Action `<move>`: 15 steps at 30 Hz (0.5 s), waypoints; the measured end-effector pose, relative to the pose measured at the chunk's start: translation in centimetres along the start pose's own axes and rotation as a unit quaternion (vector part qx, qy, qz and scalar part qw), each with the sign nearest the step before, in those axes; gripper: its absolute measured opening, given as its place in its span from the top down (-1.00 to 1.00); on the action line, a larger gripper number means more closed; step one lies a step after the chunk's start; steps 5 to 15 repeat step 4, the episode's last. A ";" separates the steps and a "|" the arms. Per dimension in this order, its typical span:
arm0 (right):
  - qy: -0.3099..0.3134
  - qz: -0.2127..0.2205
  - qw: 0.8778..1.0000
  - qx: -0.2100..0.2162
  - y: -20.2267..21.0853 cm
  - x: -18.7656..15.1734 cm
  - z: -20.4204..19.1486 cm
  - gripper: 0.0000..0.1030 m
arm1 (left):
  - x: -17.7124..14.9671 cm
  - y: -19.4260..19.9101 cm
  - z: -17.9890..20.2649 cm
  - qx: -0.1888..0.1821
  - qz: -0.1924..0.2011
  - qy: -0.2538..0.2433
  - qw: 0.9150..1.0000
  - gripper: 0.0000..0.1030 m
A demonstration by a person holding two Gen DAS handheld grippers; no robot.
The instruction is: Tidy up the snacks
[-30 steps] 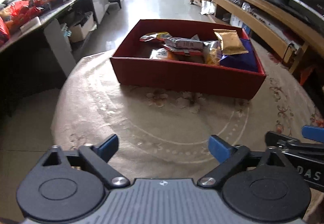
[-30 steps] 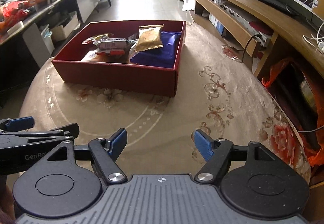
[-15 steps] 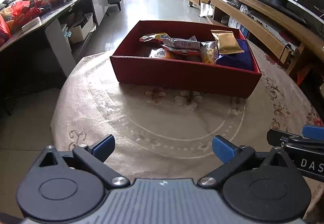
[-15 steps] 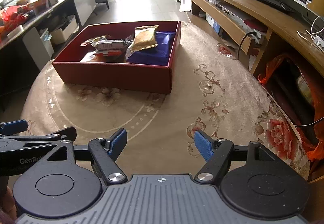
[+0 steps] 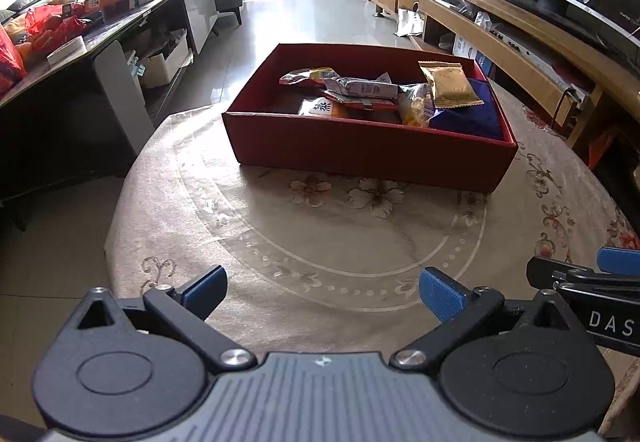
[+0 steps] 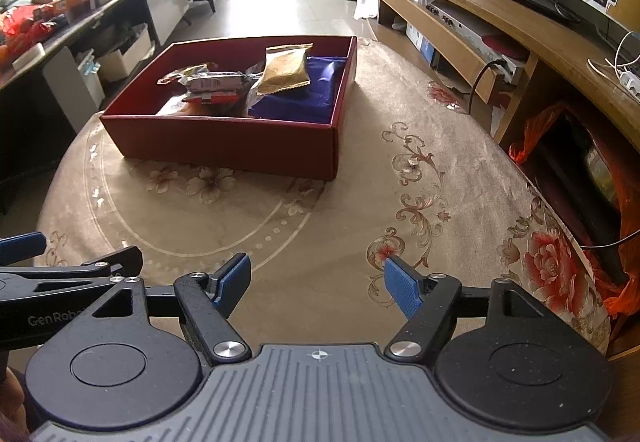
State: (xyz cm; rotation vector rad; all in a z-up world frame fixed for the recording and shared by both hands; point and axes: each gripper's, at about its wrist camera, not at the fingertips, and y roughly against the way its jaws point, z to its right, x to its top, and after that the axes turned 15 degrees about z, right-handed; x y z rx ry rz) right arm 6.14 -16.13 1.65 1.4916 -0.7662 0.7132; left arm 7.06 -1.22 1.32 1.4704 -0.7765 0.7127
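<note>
Orange packet (image 5: 320, 109) half hidden under snacks; right gripper (image 5: 592, 282) cut by frame edge

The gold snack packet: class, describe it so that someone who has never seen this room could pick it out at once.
Find the round table with the floral cloth and the red box standing on it. Inside, towards the box's right end, a blue bag lies flat. The gold snack packet rests on top of it, the only plain gold wrapper with crimped ends; its neighbours are silver, orange or clear.

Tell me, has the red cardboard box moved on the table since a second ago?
No. The red cardboard box sits over the same flower prints on the tablecloth; only the cameras shifted.
</note>
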 end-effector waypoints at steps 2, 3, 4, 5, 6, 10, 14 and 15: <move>0.000 0.000 1.000 0.000 0.0 0.0 0.0 -0.55 | 0.0 0.0 0.0 0.001 0.001 0.000 1.000 -1.00; 0.000 0.000 1.000 0.000 0.0 0.0 0.0 -0.56 | 0.0 0.0 0.0 0.002 0.002 0.000 1.000 -1.00; 0.000 0.000 1.000 0.000 0.0 0.0 0.0 -0.57 | 0.0 0.0 0.0 0.003 0.002 -0.001 1.000 -1.00; 0.000 0.000 1.000 0.000 0.0 0.0 0.0 -0.57 | 0.0 0.0 0.0 0.003 0.002 -0.001 1.000 -1.00; 0.000 0.000 1.000 0.000 0.0 0.0 0.0 -0.57 | 0.0 0.0 0.0 0.003 0.002 -0.001 1.000 -1.00; 0.000 0.000 1.000 0.000 0.0 0.0 0.0 -0.57 | 0.0 0.0 0.0 0.003 0.002 -0.001 1.000 -1.00; 0.000 0.000 1.000 0.000 0.0 0.0 0.0 -0.57 | 0.0 0.0 0.0 0.003 0.002 -0.001 1.000 -1.00; 0.000 0.000 1.000 0.000 0.0 0.0 0.0 -0.57 | 0.0 0.0 0.0 0.003 0.002 -0.001 1.000 -1.00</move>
